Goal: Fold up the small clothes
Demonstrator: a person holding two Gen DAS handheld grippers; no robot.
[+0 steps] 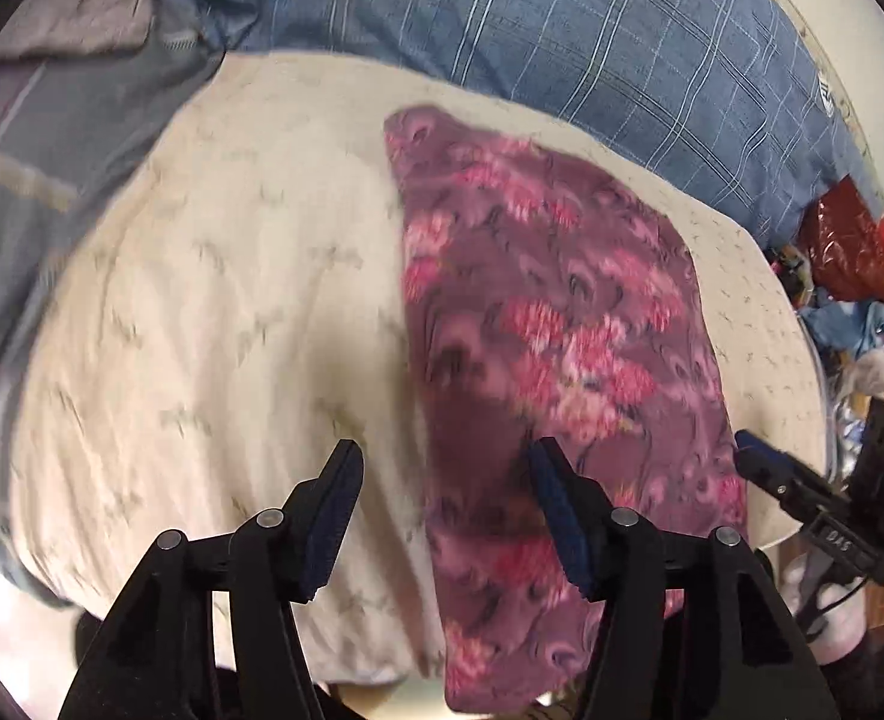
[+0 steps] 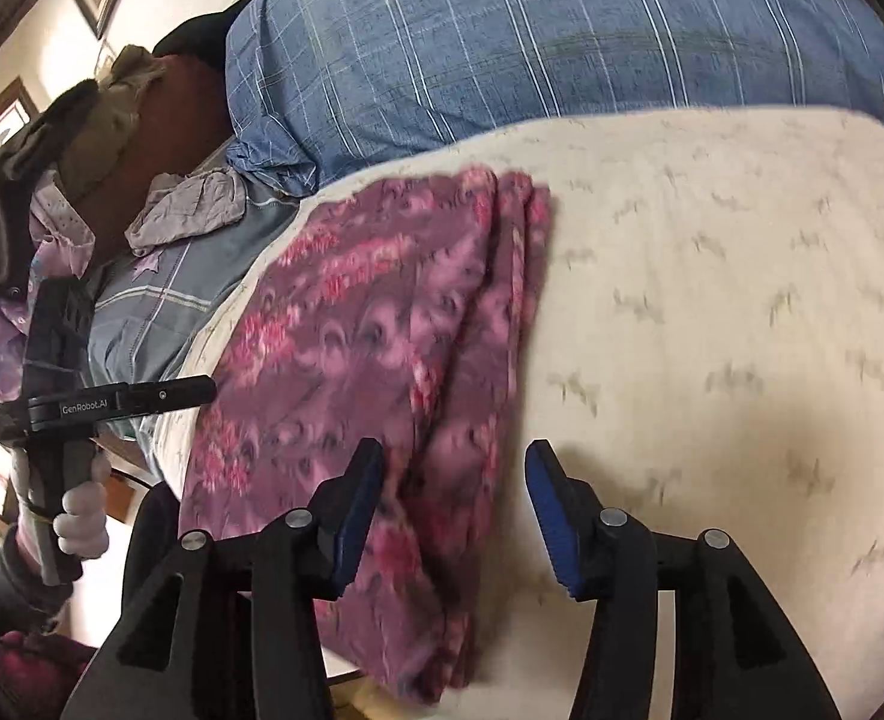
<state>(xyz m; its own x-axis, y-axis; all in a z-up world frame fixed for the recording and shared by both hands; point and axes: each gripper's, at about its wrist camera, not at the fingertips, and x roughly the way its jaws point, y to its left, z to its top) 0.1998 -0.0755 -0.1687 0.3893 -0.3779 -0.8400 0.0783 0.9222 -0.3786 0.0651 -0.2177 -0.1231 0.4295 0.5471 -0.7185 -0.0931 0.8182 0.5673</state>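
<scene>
We have the purple floral garment [image 1: 562, 330] lying as a long folded strip on the cream printed cloth [image 1: 231, 300] that covers the work surface. Its far end lies near the blue checked bedding [image 1: 562, 30] at the back edge, and its near end droops over the front edge. Its long axis therefore runs from back to front, and the right wrist view shows stacked folded edges along its right side.

Our left gripper [image 1: 448, 510] hovers above the strip's left edge near the front. Its jaws are apart and nothing is between them. Our right gripper [image 2: 454, 510] hangs over the strip's right edge with its jaws also apart and empty; one finger is above the fabric and the other above bare cream cloth.

We judge that a lengthwise fold is done and both grips are off. What we think remains is the crosswise fold: close on the two near corners at the front edge, lift together, and carry that end toward the back, keeping the side edges aligned so the layers do not slide.
</scene>
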